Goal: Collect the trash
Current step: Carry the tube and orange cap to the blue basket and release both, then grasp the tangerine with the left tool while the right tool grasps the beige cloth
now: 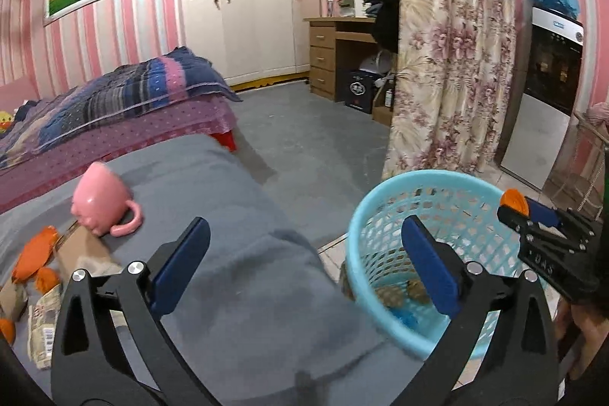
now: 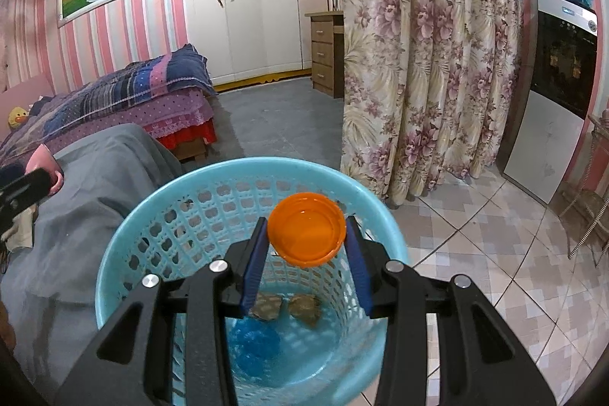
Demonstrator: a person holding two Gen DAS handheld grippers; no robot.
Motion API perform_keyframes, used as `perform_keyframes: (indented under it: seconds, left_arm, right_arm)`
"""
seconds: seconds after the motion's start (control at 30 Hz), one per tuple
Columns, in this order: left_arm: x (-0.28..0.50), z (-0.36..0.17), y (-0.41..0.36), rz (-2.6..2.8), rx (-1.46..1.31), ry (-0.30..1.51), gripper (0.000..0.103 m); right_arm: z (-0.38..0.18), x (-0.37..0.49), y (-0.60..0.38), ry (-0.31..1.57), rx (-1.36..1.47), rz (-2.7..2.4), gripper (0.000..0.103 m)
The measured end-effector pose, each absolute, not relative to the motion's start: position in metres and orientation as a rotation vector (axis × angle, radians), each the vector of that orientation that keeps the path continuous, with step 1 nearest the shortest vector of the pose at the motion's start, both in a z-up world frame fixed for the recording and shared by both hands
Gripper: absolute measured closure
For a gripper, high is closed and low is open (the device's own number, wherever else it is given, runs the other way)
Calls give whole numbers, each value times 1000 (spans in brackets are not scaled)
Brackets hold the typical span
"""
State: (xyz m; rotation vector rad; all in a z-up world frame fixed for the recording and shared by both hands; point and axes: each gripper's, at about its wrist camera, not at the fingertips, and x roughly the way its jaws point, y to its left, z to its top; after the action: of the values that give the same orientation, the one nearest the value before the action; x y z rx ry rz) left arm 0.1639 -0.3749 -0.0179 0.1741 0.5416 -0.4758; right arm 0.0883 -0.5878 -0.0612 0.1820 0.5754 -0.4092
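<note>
Cap sits pinched in your right claw over the bin; left claw gapes empty. Release too far forward and it could clip the rim, bouncing onto the floor.

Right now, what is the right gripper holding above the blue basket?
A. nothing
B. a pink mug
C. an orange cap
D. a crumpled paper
C: the right gripper is shut on the orange cap, directly over the blue basket.
</note>
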Motion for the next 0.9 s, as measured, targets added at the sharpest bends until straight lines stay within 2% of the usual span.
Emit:
perform_keyframes:
  seconds: [0.07,0.13,0.17,0.27,0.33,0.6,0.9]
  left_arm:
    - [165,-19,-364,-459,163,550,6]
    - [167,-18,-354,-427,151,556,6]
    - [168,-18,-349,-418,142,558,6]
    - [171,-15,-336,-402,122,561,6]
    - [171,-11,-326,-388,110,557,6]
    - [162,9,-281,-337,79,526,6]
    - [148,21,-180,-205,46,538,6]
  right_arm:
    - [-61,93,-585,579,170,-422,60]
    - [-60,95,-583,571,176,-433,17]
    - [-59,94,-582,560,190,-424,14]
    - [-56,96,-579,577,168,-444,13]
    - [-53,95,-573,578,141,-467,8]
    - [-24,92,-544,543,133,-467,6]
    - [4,95,-459,484,142,-363,4]
